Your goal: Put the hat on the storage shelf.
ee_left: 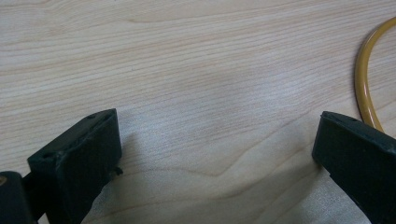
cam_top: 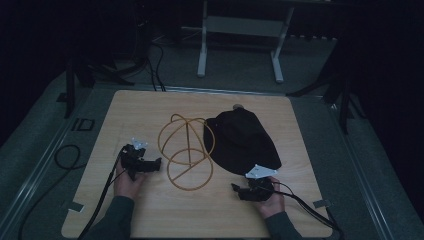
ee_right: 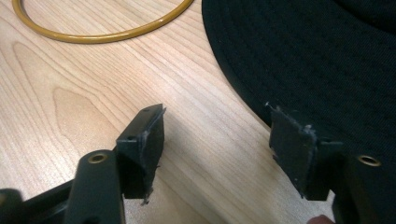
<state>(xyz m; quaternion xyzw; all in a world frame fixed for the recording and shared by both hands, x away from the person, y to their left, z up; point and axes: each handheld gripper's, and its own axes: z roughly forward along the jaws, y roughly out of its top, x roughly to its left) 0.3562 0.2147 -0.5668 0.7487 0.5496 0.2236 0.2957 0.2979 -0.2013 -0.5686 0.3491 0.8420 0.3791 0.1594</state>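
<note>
Reaching in, your left hand-held gripper (cam_top: 159,163) and right hand-held gripper (cam_top: 233,187) both gape empty; the black hat (cam_top: 241,140) lies on the counter (cam_top: 150,215) against the yellow wire frame (cam_top: 186,150), which you could snag.

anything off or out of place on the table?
Nothing stands out. The black hat lies flat on the table, touching the yellow wire stand beside it. Both hand-held grippers, left and right, are open and hold nothing. The room is dim, so fine damage would be hard to tell.
</note>
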